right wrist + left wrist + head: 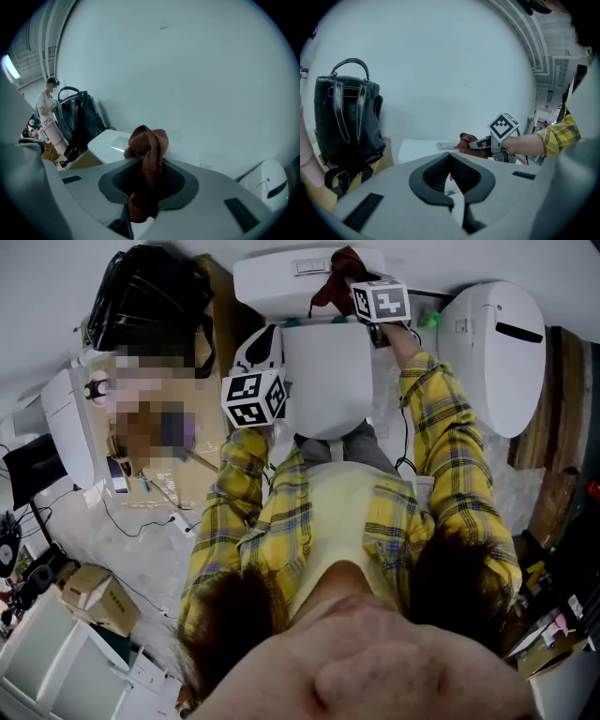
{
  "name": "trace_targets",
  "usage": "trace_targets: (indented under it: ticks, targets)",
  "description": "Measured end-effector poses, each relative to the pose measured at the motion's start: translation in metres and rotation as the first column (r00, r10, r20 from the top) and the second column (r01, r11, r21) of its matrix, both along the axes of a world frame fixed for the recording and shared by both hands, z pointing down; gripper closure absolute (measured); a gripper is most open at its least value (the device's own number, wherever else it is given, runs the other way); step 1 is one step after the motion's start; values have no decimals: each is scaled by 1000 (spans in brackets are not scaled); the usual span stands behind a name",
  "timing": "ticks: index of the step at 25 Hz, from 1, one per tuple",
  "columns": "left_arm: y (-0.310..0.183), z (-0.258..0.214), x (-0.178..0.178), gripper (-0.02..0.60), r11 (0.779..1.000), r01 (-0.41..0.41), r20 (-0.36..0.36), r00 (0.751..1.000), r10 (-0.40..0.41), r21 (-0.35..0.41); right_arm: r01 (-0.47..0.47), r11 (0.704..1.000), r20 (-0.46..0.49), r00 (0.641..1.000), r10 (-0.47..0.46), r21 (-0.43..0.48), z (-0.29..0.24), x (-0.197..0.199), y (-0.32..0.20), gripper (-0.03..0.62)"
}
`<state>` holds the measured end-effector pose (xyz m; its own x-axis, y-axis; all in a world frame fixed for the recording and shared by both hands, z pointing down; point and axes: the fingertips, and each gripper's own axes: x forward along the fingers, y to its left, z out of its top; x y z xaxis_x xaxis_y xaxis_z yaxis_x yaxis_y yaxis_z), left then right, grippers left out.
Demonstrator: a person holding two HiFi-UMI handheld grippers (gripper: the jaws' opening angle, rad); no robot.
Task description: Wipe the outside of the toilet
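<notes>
A white toilet stands against the wall, its tank (281, 277) at the top and its closed lid (326, 381) below it. My right gripper (349, 279) is shut on a reddish-brown cloth (146, 164) and holds it over the tank's right top (112, 143). The cloth (339, 268) bunches above the jaws. My left gripper (265, 343) hangs beside the lid's left edge, shut, with nothing between its jaws (450, 165). From the left gripper view the right gripper (480, 143) and cloth (467, 141) show over the tank.
A black bag (150, 296) sits on a wooden stand left of the toilet. A second white toilet seat unit (502, 352) lies at the right. Cardboard boxes (98, 596) and cables lie on the floor at the left. A person stands far left in the right gripper view.
</notes>
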<state>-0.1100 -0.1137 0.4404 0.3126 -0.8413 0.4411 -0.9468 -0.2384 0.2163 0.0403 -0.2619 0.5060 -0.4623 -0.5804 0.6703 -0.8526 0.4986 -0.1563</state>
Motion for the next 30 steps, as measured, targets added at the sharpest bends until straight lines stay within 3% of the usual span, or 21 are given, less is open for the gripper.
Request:
trace_targets:
  ticks: [9, 16, 23, 30]
  targets:
    - [-16, -1, 20, 574, 1000, -22, 2, 1000, 22, 13, -105, 994, -18, 994, 105, -1, 6, 66, 2, 477]
    - [-30, -8, 22, 574, 999, -22, 9, 1000, 21, 41, -155, 988, -3, 988, 155, 13, -1, 93, 17, 477]
    - [-25, 1, -8, 574, 998, 52, 21, 998, -53, 35, -116, 990, 71, 991, 110, 84, -33, 75, 41, 477]
    - [-12, 4, -48, 574, 991, 135, 3, 991, -135, 20, 23, 995, 126, 991, -36, 101, -47, 4, 69, 477]
